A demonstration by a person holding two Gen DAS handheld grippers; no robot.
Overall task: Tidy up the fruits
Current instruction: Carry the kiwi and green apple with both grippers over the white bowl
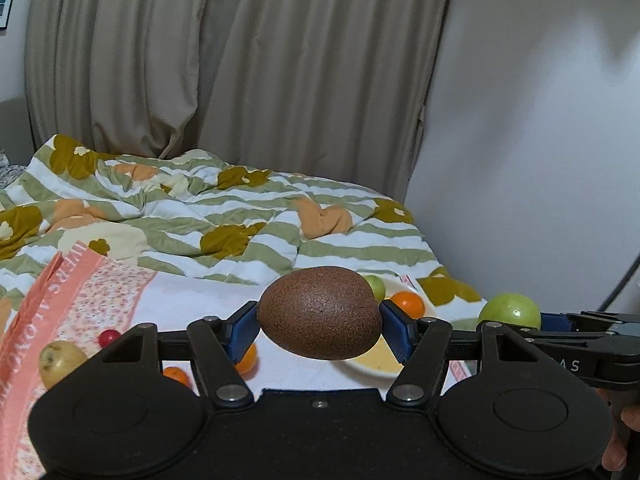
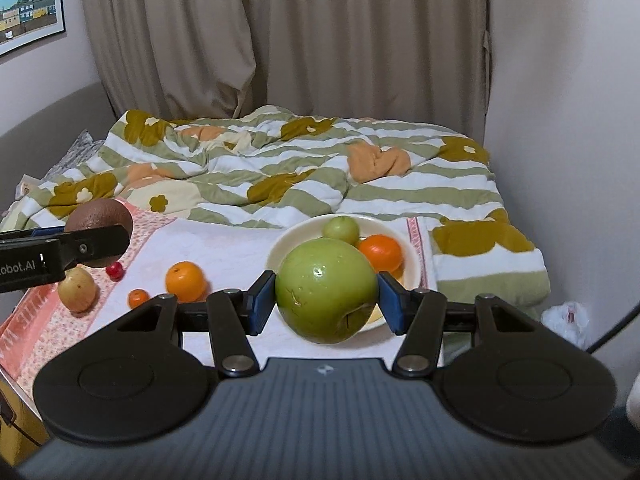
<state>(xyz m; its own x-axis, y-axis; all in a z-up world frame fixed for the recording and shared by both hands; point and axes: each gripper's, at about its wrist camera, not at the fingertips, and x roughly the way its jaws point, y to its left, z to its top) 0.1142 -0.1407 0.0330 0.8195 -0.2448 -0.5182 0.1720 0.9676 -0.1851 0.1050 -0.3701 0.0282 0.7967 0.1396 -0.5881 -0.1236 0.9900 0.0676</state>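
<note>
I've got the left gripper [image 1: 319, 326] clamped on the brown kiwi [image 1: 320, 313], held up over the cloth. R gripper [image 2: 326, 298] is gripping the big green apple [image 2: 326, 290] w/ both pads, just in front of the plate [image 2: 412, 268], which holds a small green fruit [image 2: 341, 230] & an orange [image 2: 380, 253].

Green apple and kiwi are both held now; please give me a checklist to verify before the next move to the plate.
1. Right gripper shut on the green apple: ok.
2. Left gripper shut on the kiwi: ok.
3. Plate has free room in front: ok; it already holds a small green fruit and an orange.
4. Both held fruits lifted clear of the cloth: ok.
5. The two grippers apart from each other: ok.
6. Apple's exact height above the plate: cannot tell.
</note>
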